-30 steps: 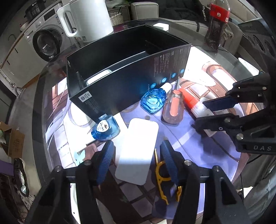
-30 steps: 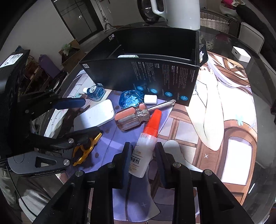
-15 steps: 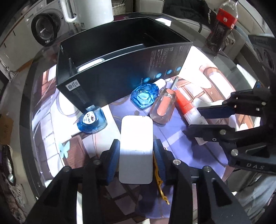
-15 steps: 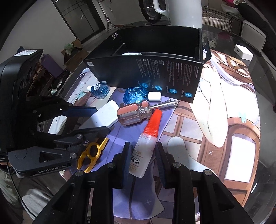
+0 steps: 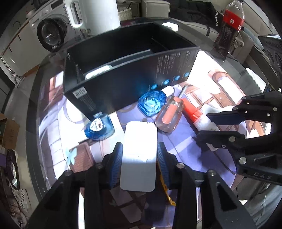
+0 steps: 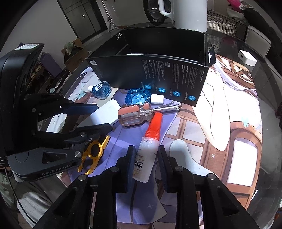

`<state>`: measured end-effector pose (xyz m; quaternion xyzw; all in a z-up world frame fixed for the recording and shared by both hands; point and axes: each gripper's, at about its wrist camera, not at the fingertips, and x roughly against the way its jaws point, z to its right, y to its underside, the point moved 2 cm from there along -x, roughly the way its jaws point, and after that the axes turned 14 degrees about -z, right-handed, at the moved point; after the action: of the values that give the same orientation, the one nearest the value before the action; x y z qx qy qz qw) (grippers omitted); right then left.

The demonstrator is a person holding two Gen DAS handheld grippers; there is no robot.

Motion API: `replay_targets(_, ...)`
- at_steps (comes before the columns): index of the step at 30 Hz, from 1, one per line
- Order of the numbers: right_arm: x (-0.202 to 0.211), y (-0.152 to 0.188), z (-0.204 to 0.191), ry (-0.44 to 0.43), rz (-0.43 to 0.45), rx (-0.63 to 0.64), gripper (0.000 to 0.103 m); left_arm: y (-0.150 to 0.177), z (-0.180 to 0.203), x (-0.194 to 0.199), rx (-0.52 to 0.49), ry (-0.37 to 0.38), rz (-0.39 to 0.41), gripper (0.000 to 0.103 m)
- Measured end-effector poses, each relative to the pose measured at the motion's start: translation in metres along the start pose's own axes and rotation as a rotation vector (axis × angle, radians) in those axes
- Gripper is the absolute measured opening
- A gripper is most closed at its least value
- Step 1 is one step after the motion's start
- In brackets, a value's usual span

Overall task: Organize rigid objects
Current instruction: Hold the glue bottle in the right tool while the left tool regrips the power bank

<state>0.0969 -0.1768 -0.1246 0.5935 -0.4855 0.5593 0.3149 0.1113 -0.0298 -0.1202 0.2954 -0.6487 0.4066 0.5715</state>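
A flat white case (image 5: 139,155) lies between the blue pads of my left gripper (image 5: 139,158), which straddles it with its jaws open around it; it also shows in the right wrist view (image 6: 104,114). My right gripper (image 6: 146,158) straddles a white glue bottle with an orange cap (image 6: 148,146), and small gaps show at both pads. The glue bottle shows in the left wrist view (image 5: 201,119) too. An open black box (image 5: 130,75) stands behind, with a white item inside (image 5: 98,72). A screwdriver with an orange handle (image 6: 139,114) and two blue bottles (image 6: 139,96) (image 6: 101,89) lie before it.
A yellow tool (image 6: 93,153) lies by the left gripper. A white kettle (image 5: 95,14) and a cola bottle (image 5: 229,26) stand behind the box. A small white cube (image 6: 246,59) sits at the far right. The picture mat (image 6: 229,114) covers a round glass table.
My left gripper has moved forward over the white case and narrowed around it. My right gripper stays around the glue bottle.
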Motion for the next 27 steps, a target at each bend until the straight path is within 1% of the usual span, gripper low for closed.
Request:
replay_targets(1,0.002,0.0,0.0,-0.001,0.01,-0.002,0.025,0.002,0.001,0.004,-0.002,-0.003,0.019,0.038)
replay_targets(2,0.005,0.001,0.001,-0.003,0.022,-0.003,0.024,0.003,0.001,0.01,-0.003,0.0,0.046,0.031)
replay_targets(3,0.009,0.002,0.001,-0.007,0.038,-0.005,0.023,0.003,0.001,0.017,-0.002,-0.002,0.073,0.012)
replay_targets(4,0.015,0.003,0.001,-0.014,0.059,-0.005,0.021,0.004,0.001,0.023,-0.005,-0.006,0.097,0.002)
replay_targets(6,0.026,0.004,-0.001,-0.012,0.101,0.004,0.021,0.002,0.001,0.036,0.0,0.025,0.148,0.002)
replay_targets(8,0.034,0.004,-0.004,0.001,0.126,0.018,0.021,0.004,-0.001,0.037,-0.001,0.049,0.144,0.003)
replay_targets(10,0.034,0.005,-0.006,-0.011,0.121,0.015,0.021,0.004,0.0,0.028,-0.009,0.056,0.104,0.008)
replay_targets(11,0.032,0.005,-0.006,-0.014,0.112,0.014,0.021,0.006,0.005,0.022,-0.014,0.061,0.079,0.017)
replay_targets(12,0.031,0.005,-0.005,-0.015,0.104,0.015,0.021,0.006,0.006,0.016,-0.016,0.061,0.061,0.023)
replay_targets(13,0.029,0.004,-0.003,-0.014,0.097,0.011,0.021,0.005,0.009,0.013,-0.014,0.055,0.051,0.04)
replay_targets(14,0.028,0.003,0.0,-0.012,0.093,0.006,0.021,0.005,0.01,0.01,-0.005,0.047,0.041,0.053)
replay_targets(17,0.027,0.002,0.007,-0.021,0.09,-0.007,0.021,0.004,0.009,0.005,0.038,0.044,0.019,0.053)
replay_targets(19,0.026,0.001,0.007,-0.019,0.09,-0.008,0.021,0.003,0.009,0.0,0.059,0.029,0.003,0.054)
replay_targets(20,0.026,0.001,0.006,-0.019,0.09,-0.007,0.021,0.002,0.009,-0.003,0.066,0.021,-0.008,0.055)
replay_targets(22,0.025,0.001,0.005,-0.02,0.087,-0.005,0.021,0.001,0.011,-0.004,0.064,0.03,-0.009,0.057)
replay_targets(24,0.025,0.002,0.005,-0.028,0.085,-0.004,0.021,-0.001,0.016,-0.006,0.052,0.03,-0.013,0.062)
replay_targets(26,0.025,0.002,0.006,-0.033,0.084,-0.007,0.021,-0.001,0.021,-0.008,0.04,0.027,-0.021,0.075)
replay_targets(27,0.025,0.002,0.007,-0.034,0.084,-0.009,0.021,-0.002,0.023,-0.01,0.038,0.018,-0.021,0.076)
